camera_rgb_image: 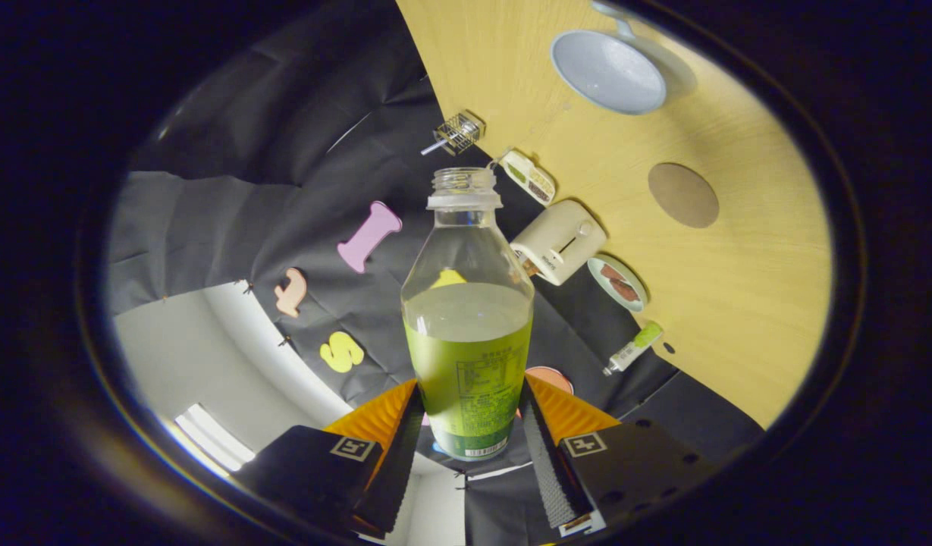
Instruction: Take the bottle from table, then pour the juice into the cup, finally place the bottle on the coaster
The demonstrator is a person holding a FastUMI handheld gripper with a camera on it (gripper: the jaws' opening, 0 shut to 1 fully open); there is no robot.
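A clear, uncapped bottle with a green label stands between my fingers, and my gripper is shut on its lower body. Pale liquid fills it to about half its height. The view is rolled hard, so the wooden table runs up the right side. On that table, beyond the bottle's neck, sits a pale blue cup with a handle, its inside showing no liquid. A round brown coaster lies on the wood between the cup and the near table edge.
Along the table's back edge lie a small wire basket, a white case, a cream toaster-like box, a small plate with brown food and a little tube. Black cloth wall stands behind; white wall and a ceiling light show below.
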